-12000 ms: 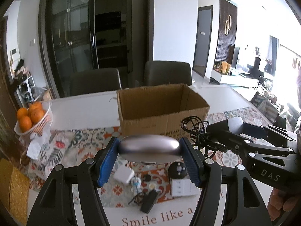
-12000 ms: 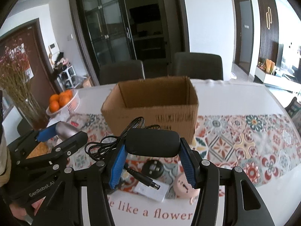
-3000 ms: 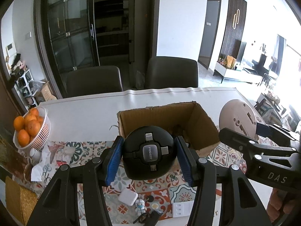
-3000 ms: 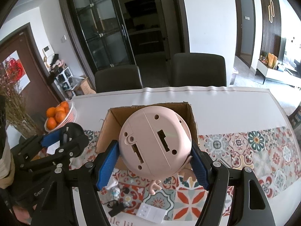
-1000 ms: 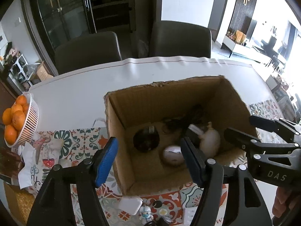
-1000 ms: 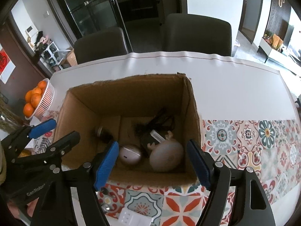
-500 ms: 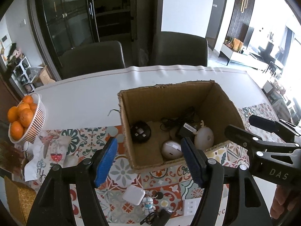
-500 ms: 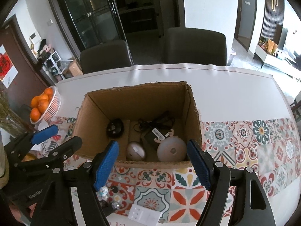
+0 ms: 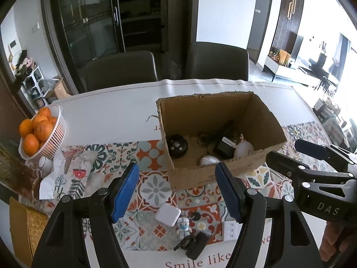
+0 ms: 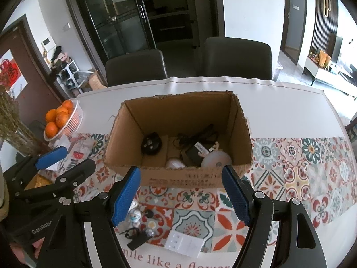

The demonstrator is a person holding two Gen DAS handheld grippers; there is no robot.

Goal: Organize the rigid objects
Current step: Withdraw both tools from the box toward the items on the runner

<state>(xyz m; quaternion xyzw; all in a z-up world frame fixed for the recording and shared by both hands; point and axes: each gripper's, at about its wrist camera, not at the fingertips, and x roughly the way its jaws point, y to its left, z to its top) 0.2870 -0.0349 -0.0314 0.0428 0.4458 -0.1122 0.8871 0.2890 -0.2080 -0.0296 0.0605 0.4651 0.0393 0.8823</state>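
An open cardboard box [image 9: 223, 172] [image 10: 178, 178] stands on the patterned table runner. Inside lie a black round adapter [image 9: 177, 145] [image 10: 151, 145], a black charger with cable [image 9: 224, 148] [image 10: 196, 151], a silver mouse [image 9: 208, 160] [image 10: 175, 163] and a pink round device [image 9: 244, 148] [image 10: 215, 159]. My left gripper [image 9: 178, 192] is open and empty, in front of the box. My right gripper [image 10: 181, 197] is open and empty too. Below lie a white cube charger [image 9: 167, 214], a small figurine [image 9: 185, 225] [image 10: 135, 216], a black key fob [image 9: 197, 245] [image 10: 138, 241] and a white socket plate [image 9: 229, 231] [image 10: 184, 243].
A white basket of oranges [image 9: 40, 131] [image 10: 61, 117] stands at the left with crumpled paper [image 9: 55, 178] beside it. Two dark chairs [image 9: 120, 71] stand behind the table. Dried flowers [image 10: 13, 122] stand at the far left.
Both grippers dropped their objects into the box, the black adapter and the pink device, and opened. They have since pulled back toward me, away from the box.
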